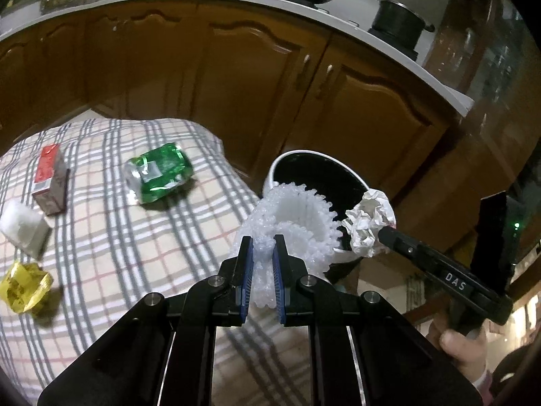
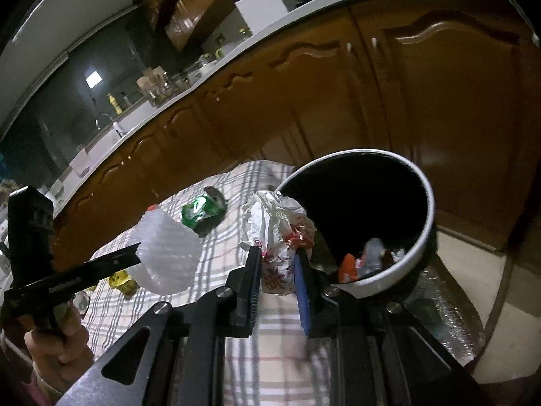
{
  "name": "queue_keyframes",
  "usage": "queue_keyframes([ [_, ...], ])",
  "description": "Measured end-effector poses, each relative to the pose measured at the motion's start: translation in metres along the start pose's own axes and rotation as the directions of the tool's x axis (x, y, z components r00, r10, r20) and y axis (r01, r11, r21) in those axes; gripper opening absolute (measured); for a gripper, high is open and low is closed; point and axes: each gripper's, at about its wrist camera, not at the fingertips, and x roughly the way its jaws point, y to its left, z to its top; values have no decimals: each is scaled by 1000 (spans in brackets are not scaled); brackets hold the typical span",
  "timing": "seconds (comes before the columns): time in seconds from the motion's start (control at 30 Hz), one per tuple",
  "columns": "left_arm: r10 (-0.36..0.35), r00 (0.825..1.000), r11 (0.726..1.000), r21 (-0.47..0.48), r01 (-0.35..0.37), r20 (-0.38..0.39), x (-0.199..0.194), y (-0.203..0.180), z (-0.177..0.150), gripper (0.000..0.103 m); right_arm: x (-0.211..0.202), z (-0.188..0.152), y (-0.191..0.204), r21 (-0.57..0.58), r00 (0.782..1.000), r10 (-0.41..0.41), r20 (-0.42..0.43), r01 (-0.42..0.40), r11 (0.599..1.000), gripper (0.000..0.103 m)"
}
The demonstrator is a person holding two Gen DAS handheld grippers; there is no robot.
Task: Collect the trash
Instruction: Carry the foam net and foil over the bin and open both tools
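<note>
My left gripper is shut on a white foam net sleeve and holds it just in front of the white-rimmed trash bin. My right gripper is shut on a crumpled white paper wrapper with red print, held at the bin's near rim. The wrapper also shows in the left wrist view, and the foam sleeve in the right wrist view. The bin holds some trash at its bottom.
On the checked cloth lie a crushed green can, a red and grey carton, a white tissue packet and a yellow wrapper. Brown kitchen cabinets stand behind the bin.
</note>
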Motion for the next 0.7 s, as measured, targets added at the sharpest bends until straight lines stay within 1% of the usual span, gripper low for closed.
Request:
queue_keyframes([
  [0.23,-14,1000,999,35,14,-6,12,-23,10,10,-11,3,-18,12,999,-28,27,28,1000,19],
  [0.43,-16,1000,998,58,18,-19,28,-39,22,10,-13,13,-30,24,997,-54,47,53,998,19],
  [0.7,-18,999,996,84,21,-38,51,-56,36,10,-8,26,-40,28,995,-81,52,79,996,20],
])
